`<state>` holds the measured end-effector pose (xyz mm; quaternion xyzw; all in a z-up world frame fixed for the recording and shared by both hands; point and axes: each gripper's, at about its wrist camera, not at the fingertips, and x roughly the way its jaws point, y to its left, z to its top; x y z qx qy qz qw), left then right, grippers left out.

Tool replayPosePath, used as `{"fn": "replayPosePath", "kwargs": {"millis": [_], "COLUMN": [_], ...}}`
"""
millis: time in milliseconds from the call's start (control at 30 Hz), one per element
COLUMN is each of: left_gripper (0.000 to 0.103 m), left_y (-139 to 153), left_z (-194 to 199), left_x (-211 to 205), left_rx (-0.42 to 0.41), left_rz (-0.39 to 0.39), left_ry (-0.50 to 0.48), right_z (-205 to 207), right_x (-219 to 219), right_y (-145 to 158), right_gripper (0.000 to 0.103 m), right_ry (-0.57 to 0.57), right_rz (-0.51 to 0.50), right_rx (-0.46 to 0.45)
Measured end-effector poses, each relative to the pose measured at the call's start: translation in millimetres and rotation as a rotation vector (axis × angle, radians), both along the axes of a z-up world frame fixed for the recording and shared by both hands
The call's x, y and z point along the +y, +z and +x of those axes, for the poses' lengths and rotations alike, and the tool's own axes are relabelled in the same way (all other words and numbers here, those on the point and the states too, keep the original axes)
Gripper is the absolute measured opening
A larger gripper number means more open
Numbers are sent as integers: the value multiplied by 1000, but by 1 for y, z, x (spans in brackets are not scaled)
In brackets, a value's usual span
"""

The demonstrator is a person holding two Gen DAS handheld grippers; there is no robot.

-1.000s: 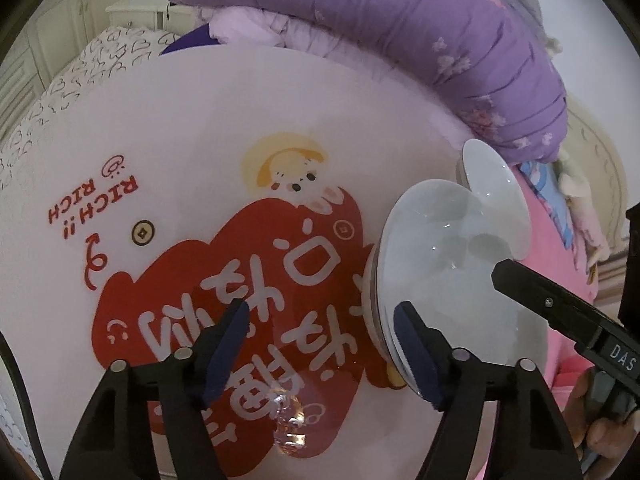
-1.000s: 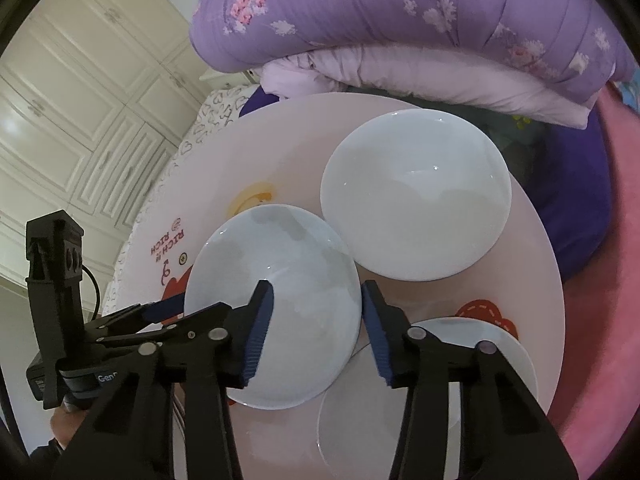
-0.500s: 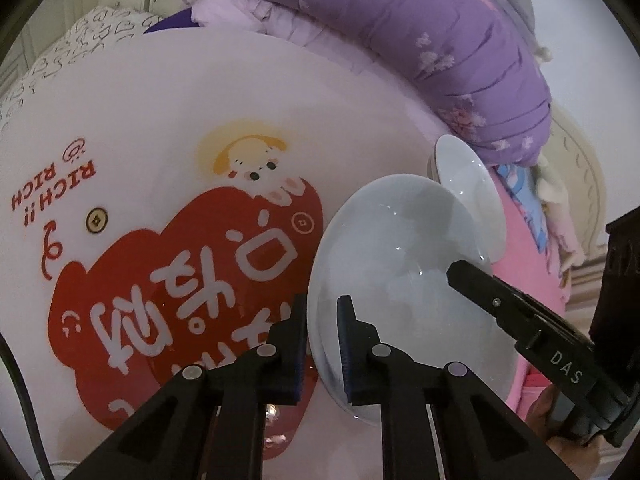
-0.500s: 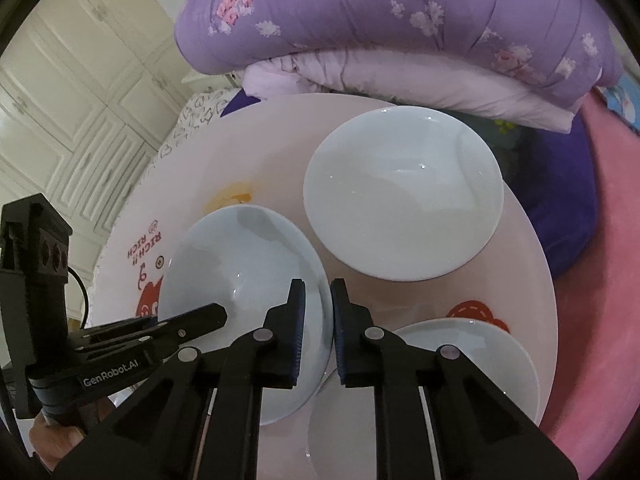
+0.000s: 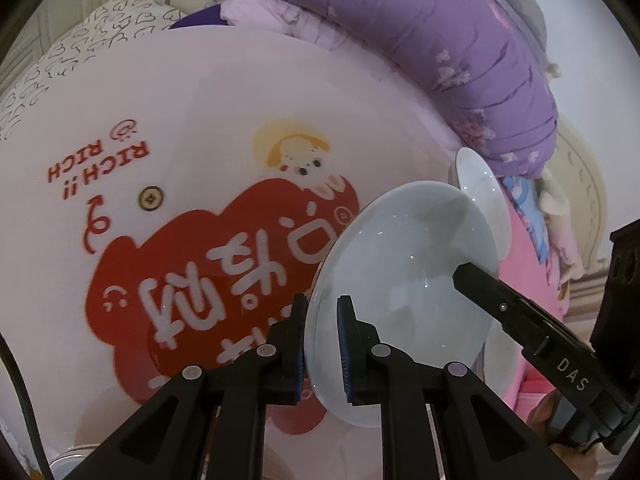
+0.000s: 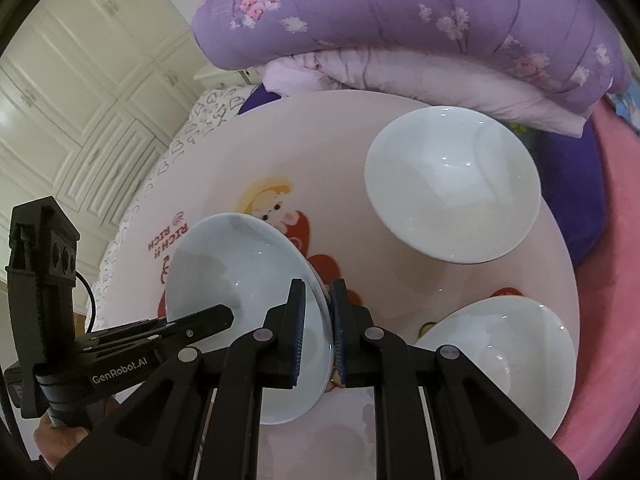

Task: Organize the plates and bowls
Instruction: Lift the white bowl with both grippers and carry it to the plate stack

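Observation:
A pale blue-white bowl (image 5: 404, 280) is held above the round pink table (image 5: 200, 100) by both grippers. My left gripper (image 5: 322, 344) is shut on its left rim, and my right gripper (image 6: 318, 328) is shut on its right rim; the bowl also shows in the right wrist view (image 6: 236, 280). A second white bowl (image 6: 452, 184) sits on the table at the far right. A third white bowl (image 6: 500, 352) sits at the near right. The second bowl's edge (image 5: 482, 196) shows in the left wrist view.
The table (image 6: 312, 144) has a red cartoon print (image 5: 208, 264). A folded purple quilt (image 6: 420, 28) lies behind it, with pink bedding (image 6: 608, 280) to the right and white cabinet doors (image 6: 80, 92) at the far left.
Both grippers went from open to shut on opposite rims of the same bowl. The bowl has since been lifted off the table and tilted.

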<state>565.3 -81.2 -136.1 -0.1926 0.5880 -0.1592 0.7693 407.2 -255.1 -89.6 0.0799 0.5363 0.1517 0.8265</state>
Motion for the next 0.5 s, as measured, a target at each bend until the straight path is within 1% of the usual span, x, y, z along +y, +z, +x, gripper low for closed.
{"fn": "replayPosePath", "kwargs": {"millis": [200, 367, 500], "left_gripper": [10, 10, 10], "left_y": [21, 40, 55], "left_z": [-16, -31, -44], "left_x": [32, 68, 100], "left_rx": [-28, -49, -67], "left_rz": [-18, -18, -11], "left_ry": [23, 53, 81], "right_z": [-7, -14, -16], "right_x": [20, 52, 78], "right_y": [13, 26, 30], "right_gripper": [13, 13, 13], "right_ry": [33, 80, 113], "right_rz": [13, 16, 24], "right_rx": [-19, -41, -44]}}
